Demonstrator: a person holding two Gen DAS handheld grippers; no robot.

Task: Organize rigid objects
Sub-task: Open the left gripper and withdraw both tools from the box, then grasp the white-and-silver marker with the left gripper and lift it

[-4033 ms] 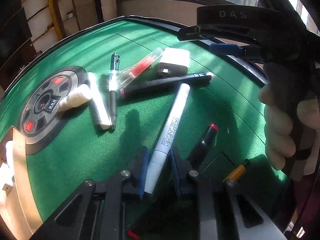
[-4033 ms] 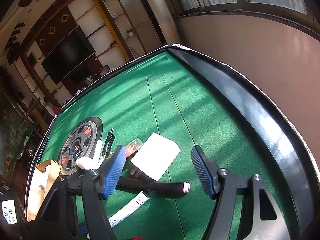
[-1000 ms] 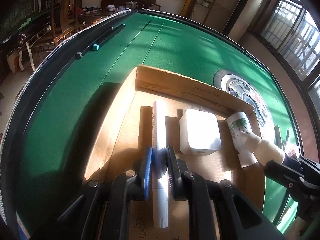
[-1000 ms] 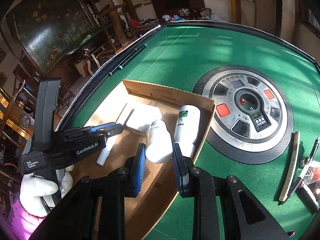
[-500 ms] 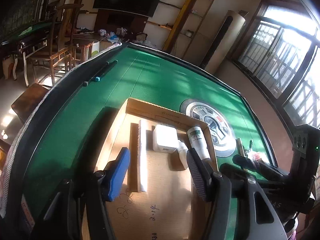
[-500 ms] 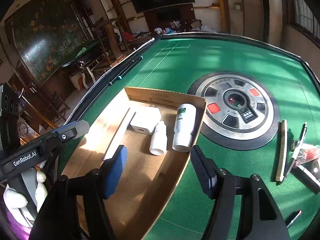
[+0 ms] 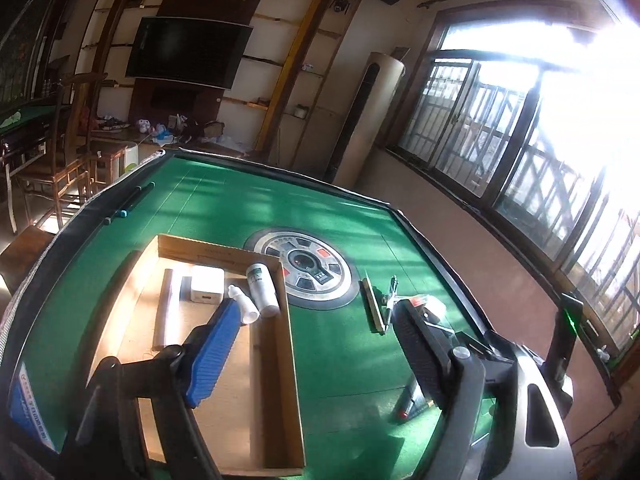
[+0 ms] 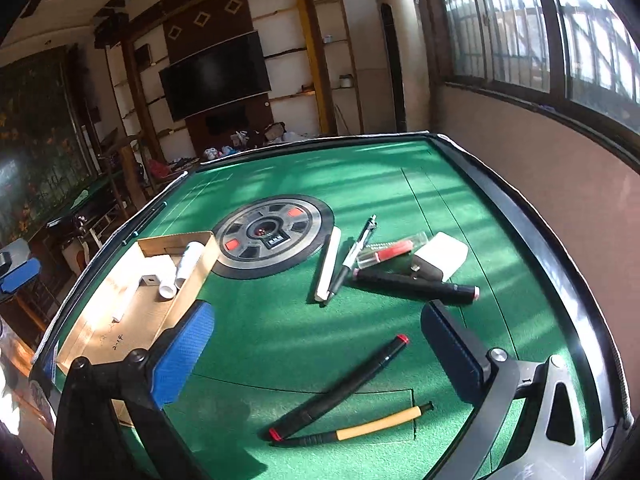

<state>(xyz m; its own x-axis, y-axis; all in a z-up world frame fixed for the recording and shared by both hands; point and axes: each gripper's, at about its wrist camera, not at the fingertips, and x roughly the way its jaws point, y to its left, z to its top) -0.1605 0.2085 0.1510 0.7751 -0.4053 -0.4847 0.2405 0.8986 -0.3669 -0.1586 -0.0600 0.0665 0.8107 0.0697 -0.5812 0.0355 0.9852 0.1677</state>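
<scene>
Green-felt counter (image 8: 280, 336) with black raised rim, in a sunlit room with a wall television and barred windows. Item: cardboard tray (image 7: 276, 380) at the counter's left side, holding a white marker (image 7: 168, 304), a white square block (image 7: 207, 284), a small dropper bottle (image 7: 244, 304) and a white cylindrical bottle (image 7: 262, 288), all lying flat toward its far end. Item: round control panel (image 8: 272, 236) set in the counter's middle. Items not yet sorted, right of the panel: a flat white stick (image 8: 328, 264), a black-and-silver pen (image 8: 354, 254), a clear tube with red contents (image 8: 394, 248), a white box (image 8: 446, 254), a long black marker (image 8: 416, 286). Nearer the right claw (image 8: 316, 348): a black pen with red ends (image 8: 340, 390) and a yellow-handled tool (image 8: 360, 426). Left claw (image 7: 316, 348): jaws just opened, spread, nothing between them, held over the tray's near right edge. Right claw: jaws just opened wide, empty. Judgement: the red-ended pen lies just below and ahead of the right claw, its long axis slanting from near-left to far-right, almost across the jaw gap, so a wrist roll would likely be needed to pinch it across the barrel; the right hand is the nearer one.
</scene>
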